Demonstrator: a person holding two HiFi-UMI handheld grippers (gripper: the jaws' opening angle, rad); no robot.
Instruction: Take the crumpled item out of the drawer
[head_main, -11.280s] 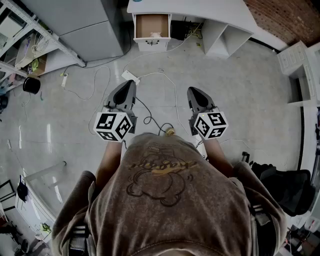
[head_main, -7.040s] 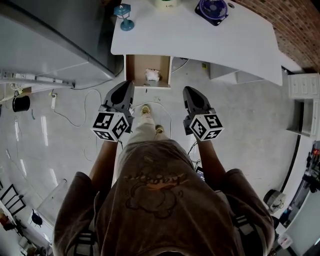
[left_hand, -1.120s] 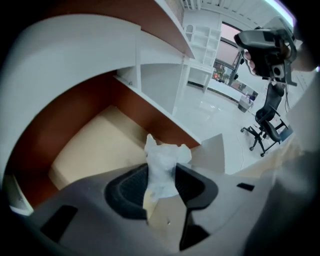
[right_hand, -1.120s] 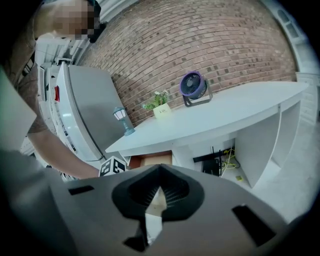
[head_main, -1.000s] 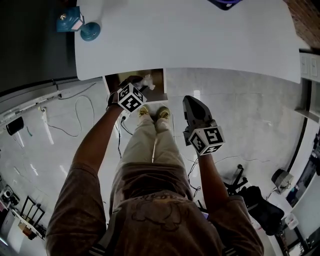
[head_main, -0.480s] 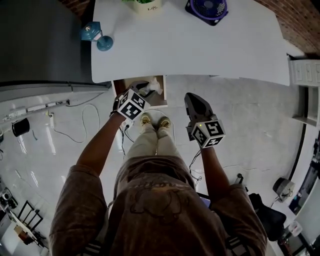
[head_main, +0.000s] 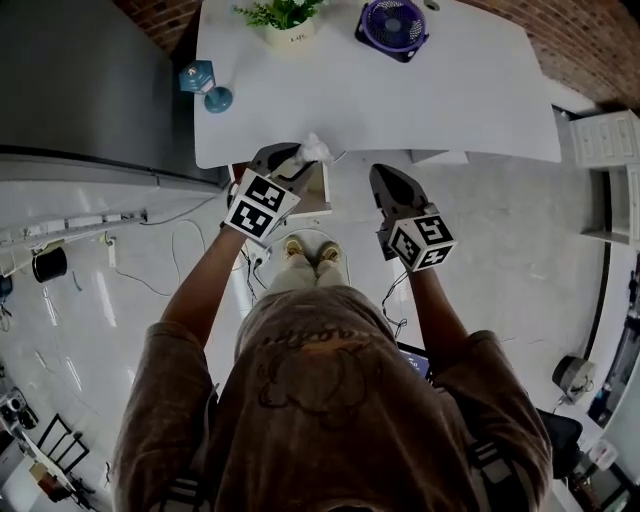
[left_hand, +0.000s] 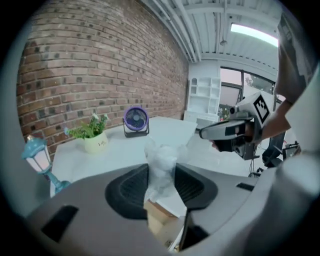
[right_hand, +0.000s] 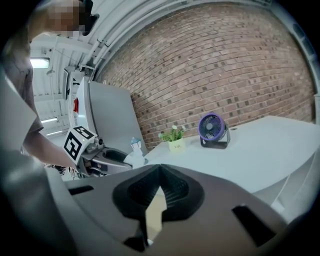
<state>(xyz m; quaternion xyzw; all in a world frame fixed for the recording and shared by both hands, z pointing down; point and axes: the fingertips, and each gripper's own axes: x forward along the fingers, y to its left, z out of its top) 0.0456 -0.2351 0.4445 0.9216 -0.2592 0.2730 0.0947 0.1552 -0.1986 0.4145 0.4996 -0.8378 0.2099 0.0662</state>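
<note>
Crumpled item (head_main: 315, 150), a wad of white paper, sits pinched between the two dark ribbed pads of the left hand-held gripper (head_main: 300, 156), which is clamped on its lower part while the loose upper part puffs out above the tips; in the left gripper view the crumpled item (left_hand: 162, 162) stands upright in the left hand-held gripper (left_hand: 162, 175), and the tan wood of the open drawer (left_hand: 159, 222) shows below, under the pads, so the wad is up out of the drawer and apart from it; in the head view it lies over the front edge of the white bench (head_main: 460, 90), with the drawer (head_main: 322, 196) just beneath that edge and partly hidden by the marker cube; the right hand-held gripper (head_main: 381, 174) hangs to the right of the drawer, near the bench edge and well apart from the wad; its own view shows the right hand-held gripper (right_hand: 159, 172) with its tips meeting and nothing between them; on the bench, toward the brick wall (left_hand: 100, 60), stand a purple fan (head_main: 392, 24), a potted plant (head_main: 284, 20) and a small blue lamp (head_main: 204, 84); a grey cabinet (head_main: 90, 90) stands to the left of the bench; the person's shoes (head_main: 308, 250) are on the pale floor (head_main: 520, 230) in front of the drawer.
</note>
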